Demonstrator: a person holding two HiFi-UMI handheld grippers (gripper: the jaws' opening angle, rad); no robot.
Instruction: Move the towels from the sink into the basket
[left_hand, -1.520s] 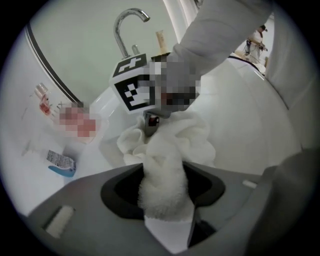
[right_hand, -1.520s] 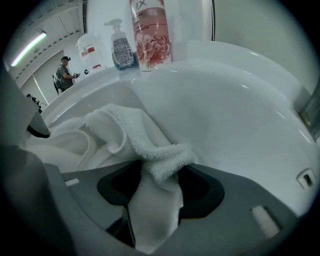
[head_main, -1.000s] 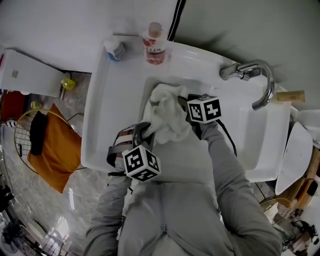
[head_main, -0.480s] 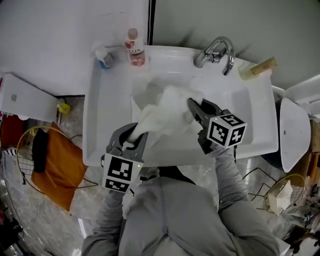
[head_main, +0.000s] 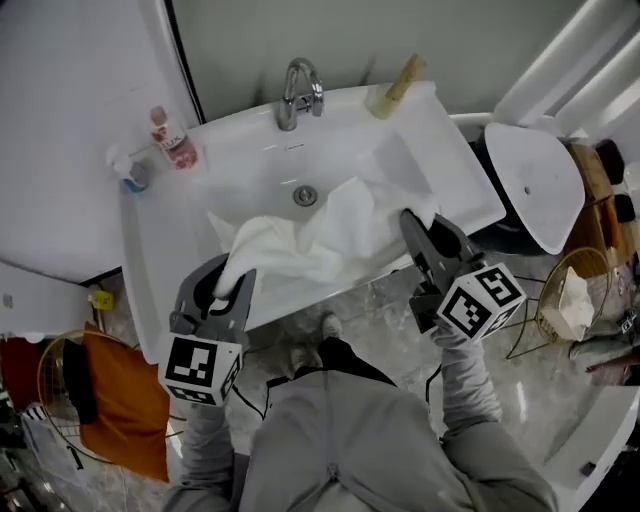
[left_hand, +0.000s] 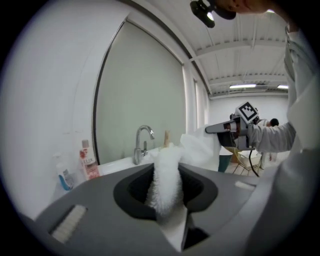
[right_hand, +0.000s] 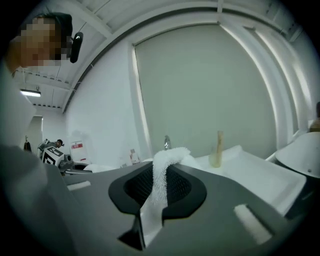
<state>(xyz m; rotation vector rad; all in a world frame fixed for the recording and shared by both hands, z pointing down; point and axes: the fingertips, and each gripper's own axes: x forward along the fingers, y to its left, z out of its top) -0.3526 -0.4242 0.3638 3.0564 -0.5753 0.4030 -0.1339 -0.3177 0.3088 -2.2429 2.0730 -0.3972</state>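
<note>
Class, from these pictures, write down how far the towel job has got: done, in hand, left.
Done: an orange cloth lies across the wire basket at left. In hand: the white towel hangs above the sink, clamped by the left gripper and right gripper. Left: drop it into the basket; no other towel shows in the sink.

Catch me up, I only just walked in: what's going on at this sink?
A person stands at the sink with a tool in each hand. The left tool and the right tool are each clamped on an end of one white towel, which hangs spread between them above the basin. A wire basket stands on the floor at the left and another at the right; the towel is in neither.
</note>
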